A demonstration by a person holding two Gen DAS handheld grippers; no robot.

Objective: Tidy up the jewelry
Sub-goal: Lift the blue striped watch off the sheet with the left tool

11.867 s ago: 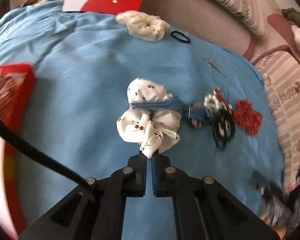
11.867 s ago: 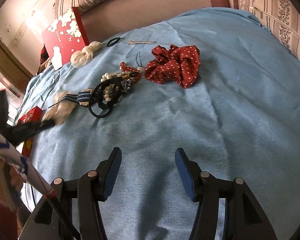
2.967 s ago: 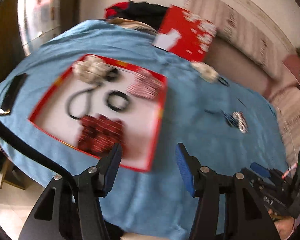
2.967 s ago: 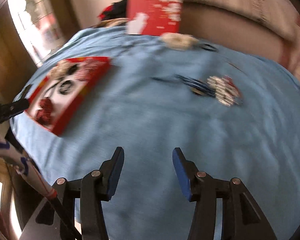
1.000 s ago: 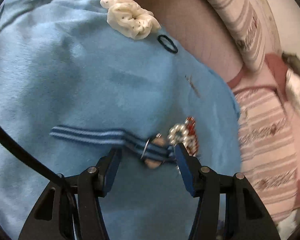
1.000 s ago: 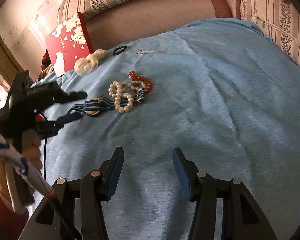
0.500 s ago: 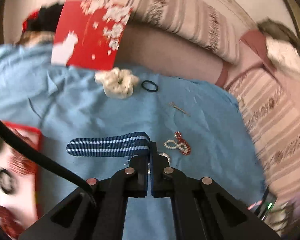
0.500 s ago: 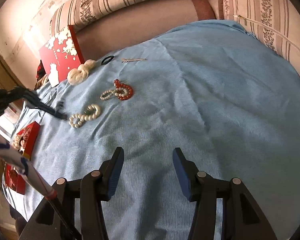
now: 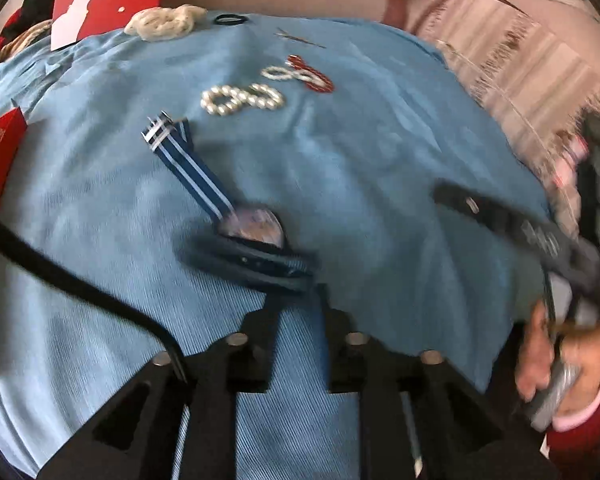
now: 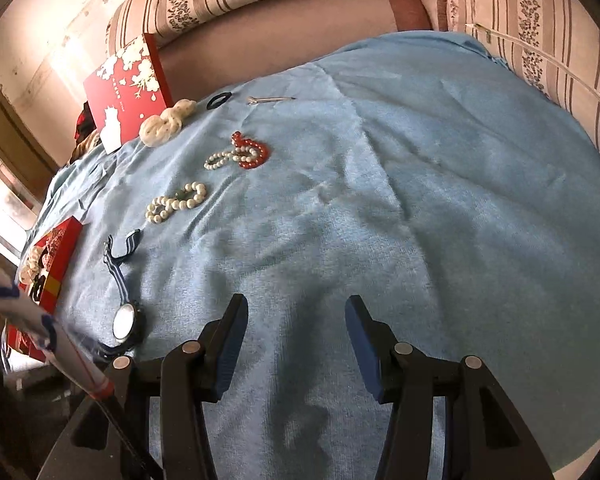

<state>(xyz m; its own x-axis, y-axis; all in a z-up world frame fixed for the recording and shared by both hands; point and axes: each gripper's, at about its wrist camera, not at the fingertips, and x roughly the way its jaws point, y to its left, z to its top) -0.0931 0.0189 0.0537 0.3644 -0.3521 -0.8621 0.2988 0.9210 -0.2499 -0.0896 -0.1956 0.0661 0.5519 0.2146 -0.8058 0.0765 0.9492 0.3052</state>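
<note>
A wristwatch (image 9: pixel 252 228) with a blue and white striped strap lies on the blue cloth (image 9: pixel 380 184), just ahead of my left gripper (image 9: pixel 294 300). The jaws are slightly apart and hold nothing. The watch also shows in the right wrist view (image 10: pixel 125 320) at the lower left. A white pearl bracelet (image 9: pixel 240 98) (image 10: pixel 176 202) and a red bead bracelet with small pearls (image 9: pixel 306 76) (image 10: pixel 244 152) lie further back. My right gripper (image 10: pixel 296 344) is open and empty above bare cloth.
A red tray (image 10: pixel 48 264) with sorted items sits at the left edge. A cream scrunchie (image 10: pixel 166 122), a black hair tie (image 10: pixel 219 100), a metal hair clip (image 10: pixel 270 99) and a red box lid (image 10: pixel 126 88) are at the back. Striped sofa cushions (image 10: pixel 540 40) border the cloth.
My left gripper was shut on the watch strap half a second ago. Now its jaws have parted and the watch lies on the cloth nearer the front left. The right gripper has barely moved.
</note>
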